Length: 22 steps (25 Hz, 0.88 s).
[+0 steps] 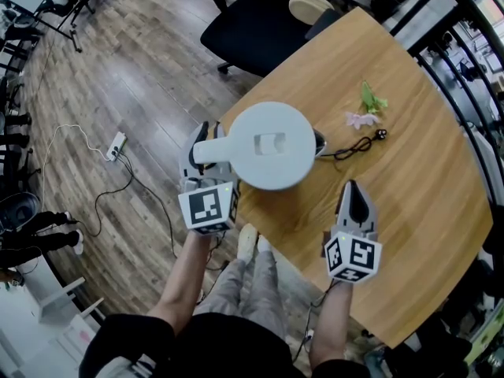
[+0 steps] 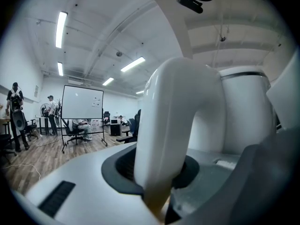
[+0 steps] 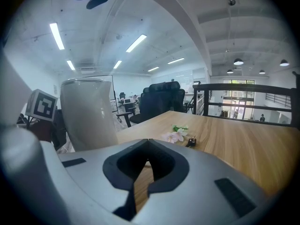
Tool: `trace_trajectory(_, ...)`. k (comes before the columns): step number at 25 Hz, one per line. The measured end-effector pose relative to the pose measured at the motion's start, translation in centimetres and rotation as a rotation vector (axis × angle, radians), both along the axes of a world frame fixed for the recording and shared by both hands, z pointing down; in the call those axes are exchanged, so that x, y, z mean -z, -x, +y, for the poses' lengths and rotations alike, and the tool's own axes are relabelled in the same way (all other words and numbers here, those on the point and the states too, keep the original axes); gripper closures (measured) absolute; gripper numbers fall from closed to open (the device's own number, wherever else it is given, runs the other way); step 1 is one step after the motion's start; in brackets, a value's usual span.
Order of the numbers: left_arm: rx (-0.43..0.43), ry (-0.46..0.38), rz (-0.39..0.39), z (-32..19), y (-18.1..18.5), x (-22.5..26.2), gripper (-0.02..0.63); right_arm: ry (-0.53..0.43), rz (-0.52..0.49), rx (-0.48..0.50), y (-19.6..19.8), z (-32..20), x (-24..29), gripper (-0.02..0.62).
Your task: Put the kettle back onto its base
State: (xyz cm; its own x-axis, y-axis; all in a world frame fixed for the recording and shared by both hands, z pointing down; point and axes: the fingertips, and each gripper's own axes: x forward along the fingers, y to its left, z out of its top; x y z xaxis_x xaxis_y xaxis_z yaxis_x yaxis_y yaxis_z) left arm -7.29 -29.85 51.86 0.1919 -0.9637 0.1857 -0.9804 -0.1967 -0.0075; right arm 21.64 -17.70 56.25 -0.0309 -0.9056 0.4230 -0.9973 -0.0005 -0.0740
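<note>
The white kettle [image 1: 272,144] shows from above near the table's left corner. My left gripper [image 1: 207,151] is shut on its handle [image 2: 173,125], which fills the space between the jaws in the left gripper view; the kettle body [image 2: 243,111] rises just behind. A dark sliver of the base [image 1: 318,142] shows at the kettle's right side; the rest is hidden beneath it, and I cannot tell whether the kettle rests on it. My right gripper [image 1: 354,192] hovers over the table's near edge, shut and empty [image 3: 140,175], with the kettle [image 3: 89,116] to its left.
A black cord [image 1: 350,148] runs from the base to a plug [image 1: 381,134] on the wooden table [image 1: 425,179]. A pink flower with green leaves [image 1: 366,109] lies beyond it. A black office chair [image 1: 260,22] stands at the far side. A power strip [image 1: 116,145] lies on the floor.
</note>
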Motion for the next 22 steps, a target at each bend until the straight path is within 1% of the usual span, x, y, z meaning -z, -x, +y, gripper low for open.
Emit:
trace_trajectory(5, -0.001, -0.012, -0.001, 0.2, 0.1, 0.2, 0.532, 0.004, -0.004, 0.005, 0.4, 0.1, -0.3, 0.597)
trace_trajectory(8, -0.008, -0.01, -0.014, 0.5, 0.5, -0.4, 0.532, 0.007, -0.004, 0.009, 0.6, 0.2, -0.3, 0.597)
trace_trajectory(12, 0.009, -0.02, 0.012, 0.7, 0.5, -0.2, 0.532, 0.012, -0.006, 0.009, 0.5, 0.4, -0.7, 0.597)
trace_trajectory(15, 0.01, -0.024, 0.009, 0.7, 0.5, 0.1, 0.532, 0.014, -0.007, 0.015, 0.6, 0.4, -0.9, 0.597)
trace_trajectory(19, -0.008, -0.004, -0.008, 0.9, 0.5, -0.3, 0.532, 0.016, -0.011, 0.019, 0.8, 0.5, -1.0, 0.597)
trace_trajectory(22, -0.012, 0.014, 0.0, 1.0, 0.4, -0.5, 0.532, 0.015, -0.014, 0.019, 0.9, 0.6, -1.1, 0.597)
